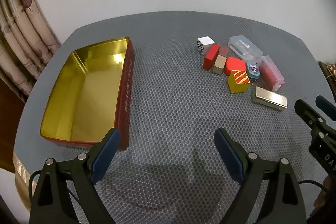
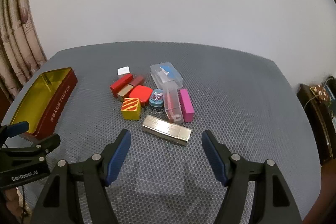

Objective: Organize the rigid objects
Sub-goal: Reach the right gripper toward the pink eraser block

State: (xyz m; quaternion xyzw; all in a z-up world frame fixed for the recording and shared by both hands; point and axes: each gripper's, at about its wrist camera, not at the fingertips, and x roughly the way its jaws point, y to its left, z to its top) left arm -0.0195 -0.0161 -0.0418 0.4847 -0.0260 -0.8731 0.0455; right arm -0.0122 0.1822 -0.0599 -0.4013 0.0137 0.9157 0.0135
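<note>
Grippers sit nearest in both wrist views, each with black arms and blue pads, tilted down over a grey dimpled mat [image 2: 231, 98].

Left gripper [image 1: 167, 151]: jaws spread wide, nothing between them, only bare mat below. One pad overlaps the near corner of the tin in that view; whether it touches cannot be told.

Right gripper [image 2: 166, 152]: jaws also spread wide and empty. Just beyond its fingertips lies a silver bar [image 2: 167, 132], flat on the mat and angled across the view, not touched.

Tin [image 1: 88, 96]: an open rectangular box, red outside with gold lettering, shiny gold inside, lying on the left part of the mat with nothing in it.

Pile of small objects, well apart from the tin, on the right of the mat. Going back from the silver bar:
- a yellow block [image 2: 130, 109] with red stripes on top
- a pink block [image 2: 186, 105] at the right edge, beside a clear case [image 2: 173, 105] with red contents
- a small blue oval tin [image 2: 156, 98] touching a rounded red box [image 2: 140, 94]
- a tan block [image 2: 125, 92] and a long red block [image 2: 121, 85] side by side
- a dark red block [image 2: 137, 80] behind them
- a larger clear case [image 2: 166, 76] with blue inside
- a white cube [image 2: 123, 71] farthest back, with a black zigzag side seen from the left wrist.

Plain pale wall stands behind the mat, and a patterned curtain [image 2: 14, 39] hangs at far left.
</note>
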